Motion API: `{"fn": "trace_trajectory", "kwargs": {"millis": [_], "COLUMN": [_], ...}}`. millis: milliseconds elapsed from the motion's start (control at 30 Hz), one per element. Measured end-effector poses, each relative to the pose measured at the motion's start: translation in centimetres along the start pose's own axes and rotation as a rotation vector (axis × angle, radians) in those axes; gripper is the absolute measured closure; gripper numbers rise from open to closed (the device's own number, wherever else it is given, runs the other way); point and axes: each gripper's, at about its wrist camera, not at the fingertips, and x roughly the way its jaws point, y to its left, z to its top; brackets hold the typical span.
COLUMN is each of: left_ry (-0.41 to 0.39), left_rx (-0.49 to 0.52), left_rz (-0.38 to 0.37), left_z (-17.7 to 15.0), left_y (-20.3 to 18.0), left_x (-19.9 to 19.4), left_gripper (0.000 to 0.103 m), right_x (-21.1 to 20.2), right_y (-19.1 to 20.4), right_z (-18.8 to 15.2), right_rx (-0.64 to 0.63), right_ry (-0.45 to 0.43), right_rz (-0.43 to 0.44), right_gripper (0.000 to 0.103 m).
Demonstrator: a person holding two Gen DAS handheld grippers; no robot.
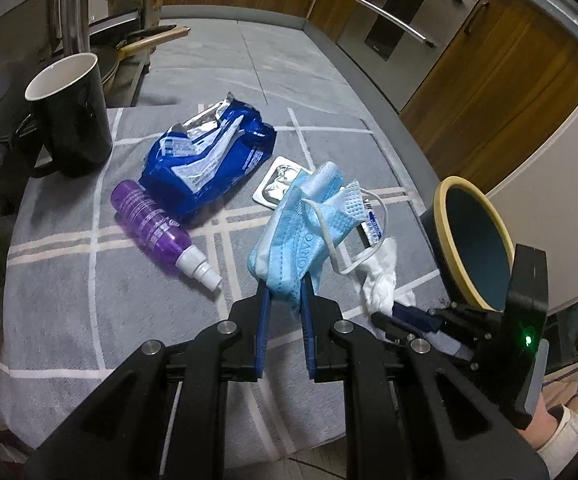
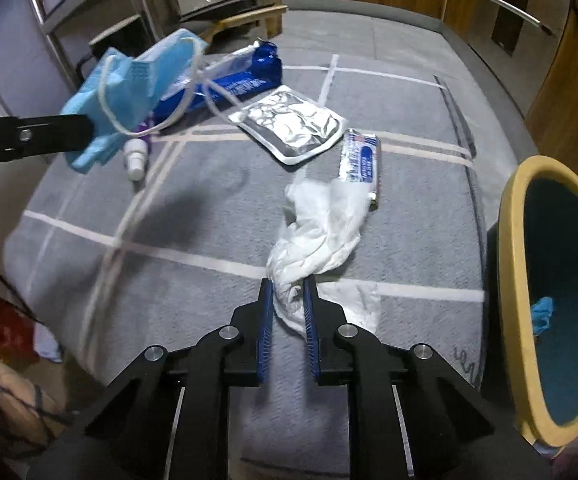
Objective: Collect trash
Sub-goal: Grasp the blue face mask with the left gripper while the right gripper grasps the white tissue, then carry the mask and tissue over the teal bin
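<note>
Far left, a tall black mug with a white interior (image 1: 71,114) stands upright on the grey cloth with pale crossing stripes (image 1: 69,300). Just right of it, a purple plastic spray bottle with a white nozzle (image 1: 157,230) lies on its side, nozzle toward the camera, its base touching a crumpled blue and silver foil packet (image 1: 209,156). Next right, a flat silver foil pouch (image 2: 289,124) lies on the cloth, apart from the packet.

Left gripper (image 1: 285,286): fingers clamped on a bunched light-blue surgical mask with white ear loops (image 1: 305,220). In the right wrist view the mask (image 2: 129,88) hangs clear of the cloth, loops dangling over the packet.

Right of the pouch, a small white sachet with blue and red print (image 2: 359,162) lies flat, its lower end touching a crumpled white plastic glove (image 2: 325,228). Right gripper (image 2: 289,288): fingers pinched on the glove's near end; the rest trails on the cloth.

Far right, a round dark bin with a cream rim and teal interior (image 2: 513,264) sits at the cloth's edge. A scrap of light-blue material (image 2: 543,314) lies inside it.
</note>
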Motion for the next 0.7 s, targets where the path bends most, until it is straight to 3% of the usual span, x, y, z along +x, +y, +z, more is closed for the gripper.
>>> {"fn": "trace_trajectory", "kwargs": {"millis": [400, 700], "left_ry": [-0.039, -0.063], "left_rx": [0.000, 0.019], "left_rz": [-0.019, -0.052], "left_z": [1.0, 1.8], "left_y": [-1.0, -2.9], "left_x": [-0.7, -1.2], "left_gripper": [0.090, 0.090], "right_x": [-7.4, -11.6], "right_y": [1.4, -1.6], "right_z": [1.1, 1.2], "right_rx": [-0.028, 0.058], "right_ry": [-0.147, -0.217], "right_rz": [0.071, 0.101], "right_gripper": [0.089, 0.089]}}
